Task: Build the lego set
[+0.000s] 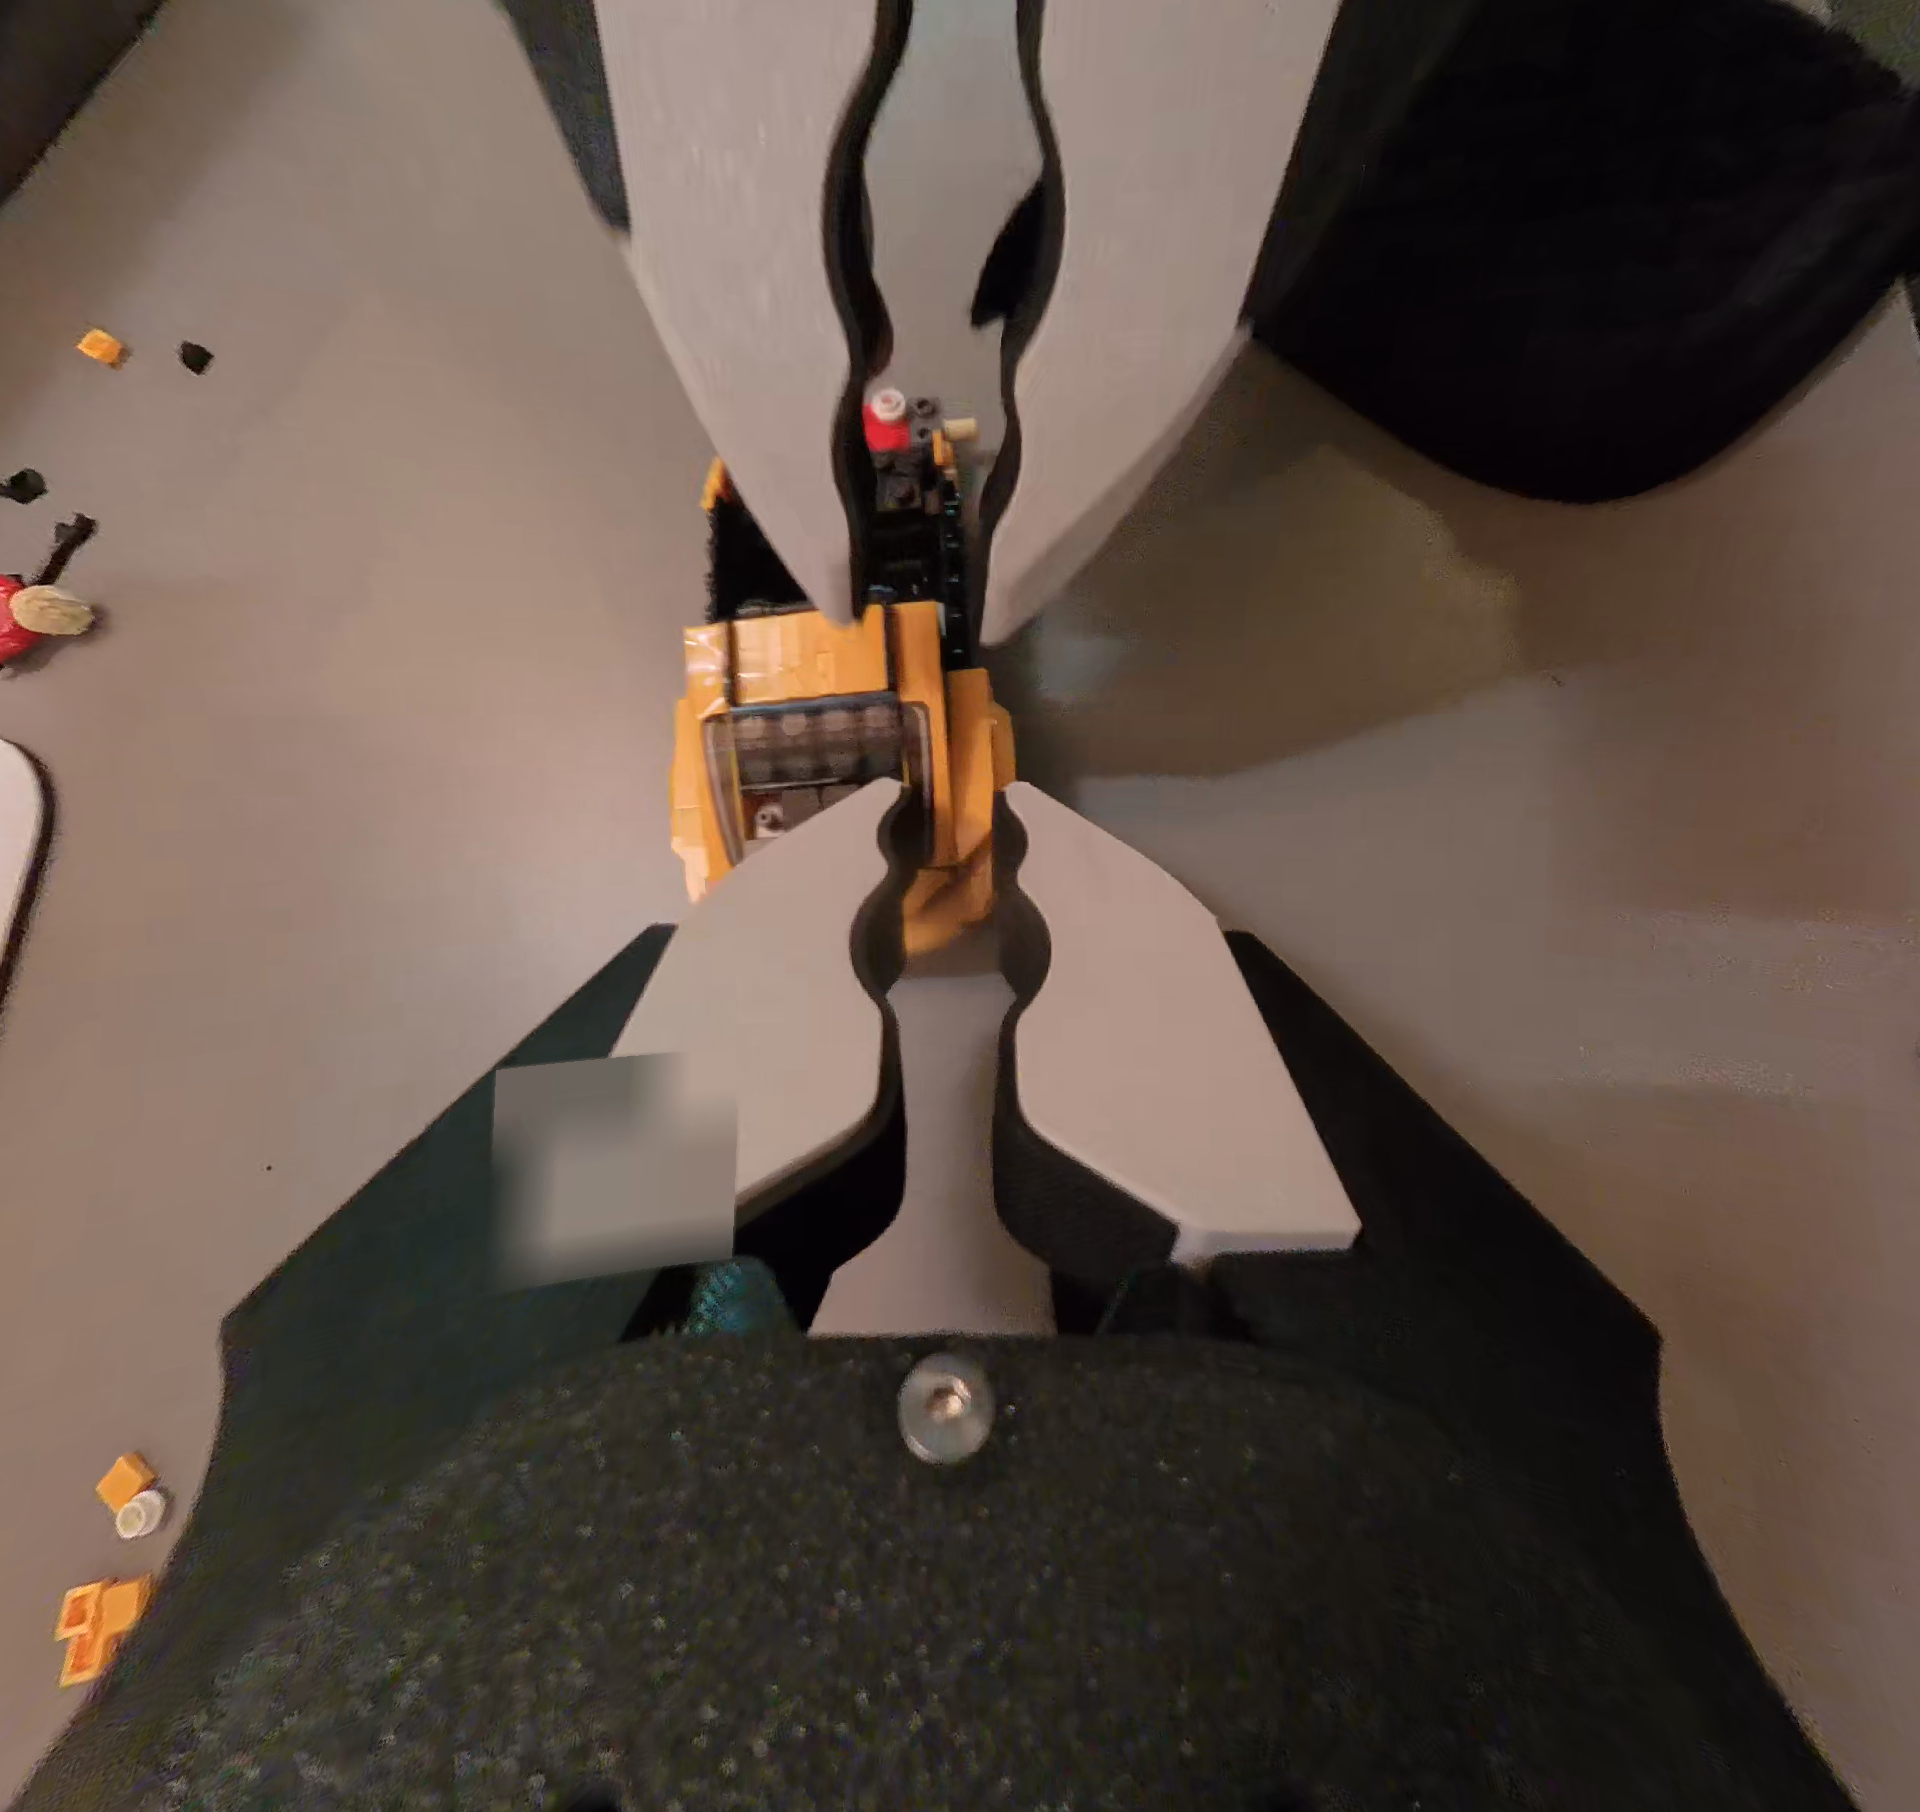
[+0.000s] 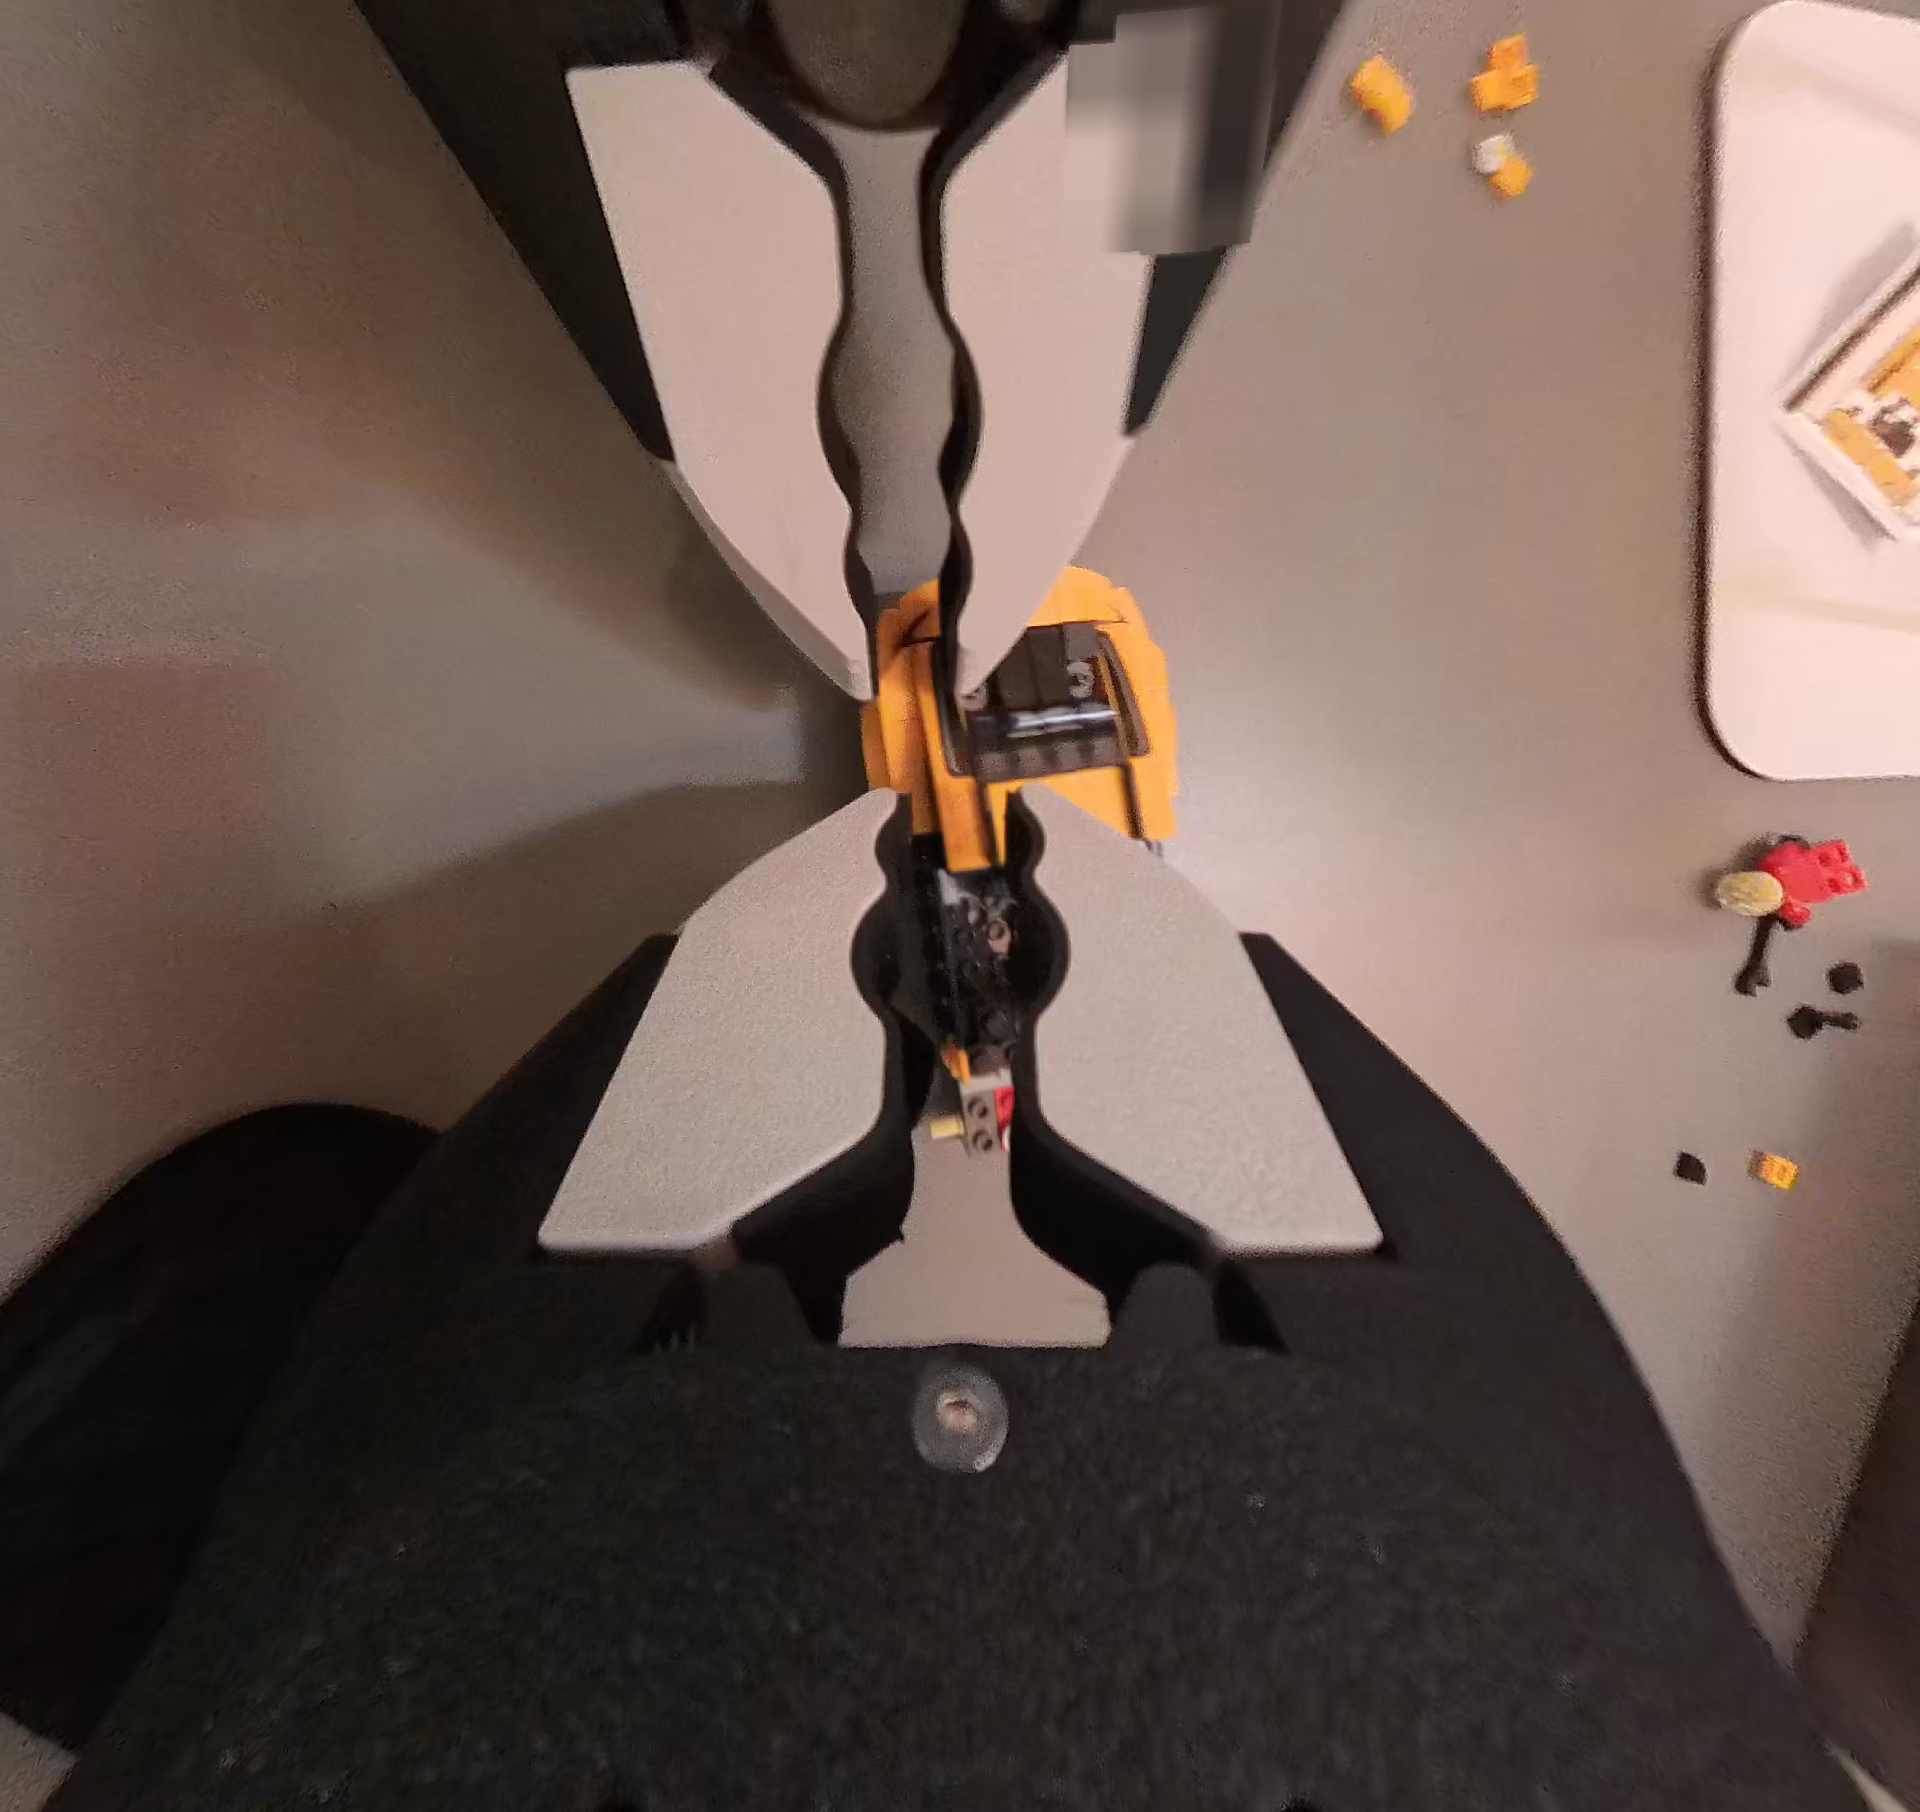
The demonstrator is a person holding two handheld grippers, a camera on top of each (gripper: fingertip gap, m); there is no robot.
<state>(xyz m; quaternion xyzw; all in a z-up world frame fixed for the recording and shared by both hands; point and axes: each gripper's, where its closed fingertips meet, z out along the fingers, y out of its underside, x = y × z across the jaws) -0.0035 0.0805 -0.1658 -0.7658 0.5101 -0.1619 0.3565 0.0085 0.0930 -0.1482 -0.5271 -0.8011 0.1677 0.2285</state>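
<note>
Your left gripper (image 1: 948, 806) pinches the yellow arm of the toy digger (image 1: 821, 723) on the grey table (image 1: 364, 827), your right gripper (image 2: 951, 817) hugs its black back end, no writing is readable.

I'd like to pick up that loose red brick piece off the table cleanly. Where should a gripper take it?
Grip the red brick piece across its blocky red body, probably from above. It lies flat on the grey table, with a pale round part and thin black parts right beside it, so a side approach would likely nudge those.
</note>
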